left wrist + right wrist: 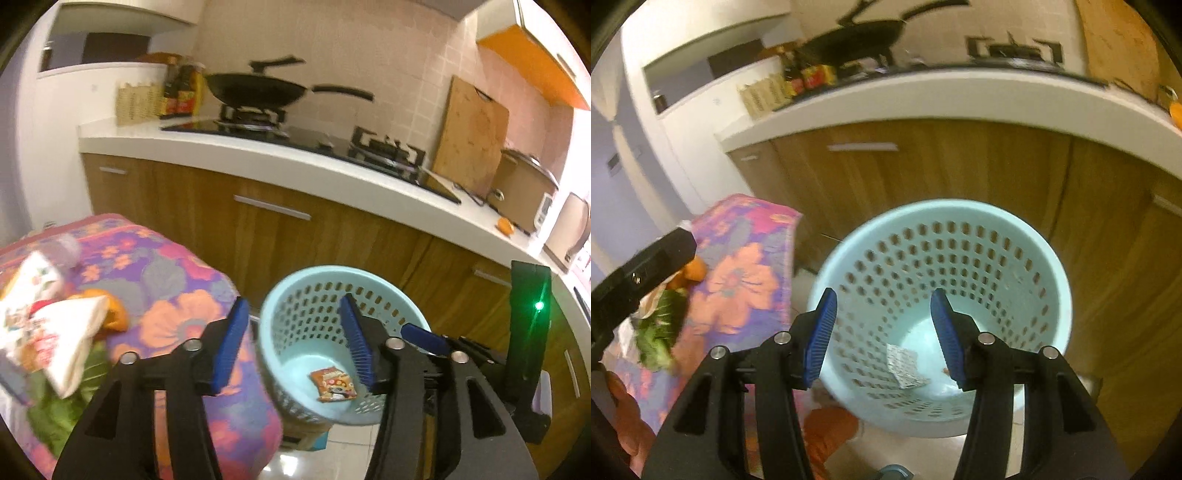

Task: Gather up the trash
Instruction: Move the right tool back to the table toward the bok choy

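Left gripper (291, 338) over near rim of pale blue perforated plastic basket (314, 280), jaws parted about halfway, nothing between pads. Right gripper (883, 332) above same basket (960, 214), jaws likewise parted, empty. Orange printed snack wrapper (333, 384) lies on basket floor; silver foil packet (903, 365) too (seen from right wrist). Floral-cloth-covered table (177, 288) beside basket carries white printed packaging (48, 332), leafy greens (659, 332).

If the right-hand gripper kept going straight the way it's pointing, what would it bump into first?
Probably the inside of the pale blue perforated plastic basket: the right gripper, jaws open and empty, aims into its mouth, toward the silvery wrapper at the bottom. Depth is uncertain.
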{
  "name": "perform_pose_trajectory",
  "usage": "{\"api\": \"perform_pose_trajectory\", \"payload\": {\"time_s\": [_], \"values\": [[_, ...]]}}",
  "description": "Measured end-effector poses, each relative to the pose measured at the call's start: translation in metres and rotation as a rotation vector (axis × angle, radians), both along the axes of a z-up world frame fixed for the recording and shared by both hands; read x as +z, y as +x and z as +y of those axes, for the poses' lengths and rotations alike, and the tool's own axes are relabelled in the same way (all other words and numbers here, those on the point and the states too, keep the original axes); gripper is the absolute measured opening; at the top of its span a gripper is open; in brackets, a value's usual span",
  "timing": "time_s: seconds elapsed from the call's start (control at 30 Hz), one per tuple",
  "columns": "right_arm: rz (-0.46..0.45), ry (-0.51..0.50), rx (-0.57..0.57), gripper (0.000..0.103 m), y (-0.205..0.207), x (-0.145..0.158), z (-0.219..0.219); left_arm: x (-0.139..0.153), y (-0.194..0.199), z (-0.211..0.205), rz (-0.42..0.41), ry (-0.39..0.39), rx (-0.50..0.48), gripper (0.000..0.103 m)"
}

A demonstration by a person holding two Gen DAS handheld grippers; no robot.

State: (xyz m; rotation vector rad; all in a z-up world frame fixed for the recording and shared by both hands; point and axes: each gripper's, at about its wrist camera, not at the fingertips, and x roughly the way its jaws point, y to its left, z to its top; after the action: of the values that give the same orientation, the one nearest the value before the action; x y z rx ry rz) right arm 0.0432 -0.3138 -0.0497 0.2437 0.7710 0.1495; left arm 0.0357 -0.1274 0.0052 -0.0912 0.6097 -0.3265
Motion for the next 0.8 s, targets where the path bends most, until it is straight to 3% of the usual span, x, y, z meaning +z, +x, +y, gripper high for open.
{"api": "perform_pose_trajectory", "payload": {"time_s": [0.1,0.37,0.8], "values": [[-0.039,-0.014,0.064,0.049,-0.007,0.013,0.026,0.014,-0.02,0.027,-0.045,-0.014,0.06,0.062],[-0.118,-0.085,0.271,0.049,-0.029,0.031,0.119,0.043,-0.054,0.1,-0.106,-0.036,0.213,0.067],[-0.113,-0.17,0.542,0.049,-0.047,0.011,0.218,0.026,-0.087,0.233,-0.05,-0.034,0.501,0.071]]}}
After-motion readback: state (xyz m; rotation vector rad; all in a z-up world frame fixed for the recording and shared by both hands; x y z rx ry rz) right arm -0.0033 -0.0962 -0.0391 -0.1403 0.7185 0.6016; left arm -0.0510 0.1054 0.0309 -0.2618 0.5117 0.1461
